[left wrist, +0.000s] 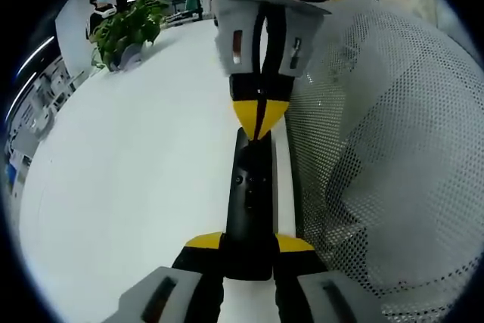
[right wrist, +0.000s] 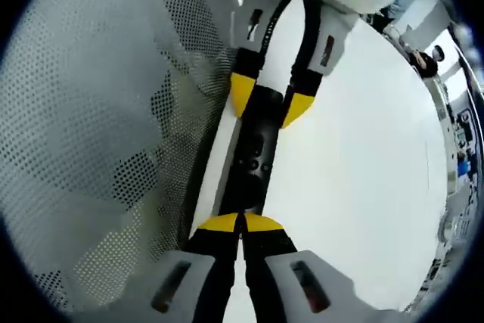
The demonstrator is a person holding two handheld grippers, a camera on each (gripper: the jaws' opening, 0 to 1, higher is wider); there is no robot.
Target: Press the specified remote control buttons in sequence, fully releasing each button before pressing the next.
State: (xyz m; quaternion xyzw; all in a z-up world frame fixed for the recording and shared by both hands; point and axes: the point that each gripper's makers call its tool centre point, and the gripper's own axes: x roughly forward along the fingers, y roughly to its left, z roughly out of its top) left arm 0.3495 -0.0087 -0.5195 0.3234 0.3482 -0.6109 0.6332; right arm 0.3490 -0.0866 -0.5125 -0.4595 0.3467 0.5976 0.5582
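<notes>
A slim black remote [left wrist: 253, 187] lies lengthwise on the white table [left wrist: 136, 187]. In the left gripper view my left gripper [left wrist: 249, 243] is shut on the remote's near end, one yellow tip on each side. My right gripper [left wrist: 261, 117] comes in from the top with its yellow tips together, touching the remote's far end. In the right gripper view my right gripper [right wrist: 240, 223] is shut, its joined tips resting on the near end of the remote [right wrist: 253, 149]. There the left gripper [right wrist: 270, 101] clamps the far end.
A white mesh fabric [left wrist: 393, 156] rises right beside the remote, along the table's edge; it is on the left in the right gripper view [right wrist: 98, 126]. A potted green plant [left wrist: 128, 28] stands at the far side of the table. Office furniture [right wrist: 454, 134] lies beyond.
</notes>
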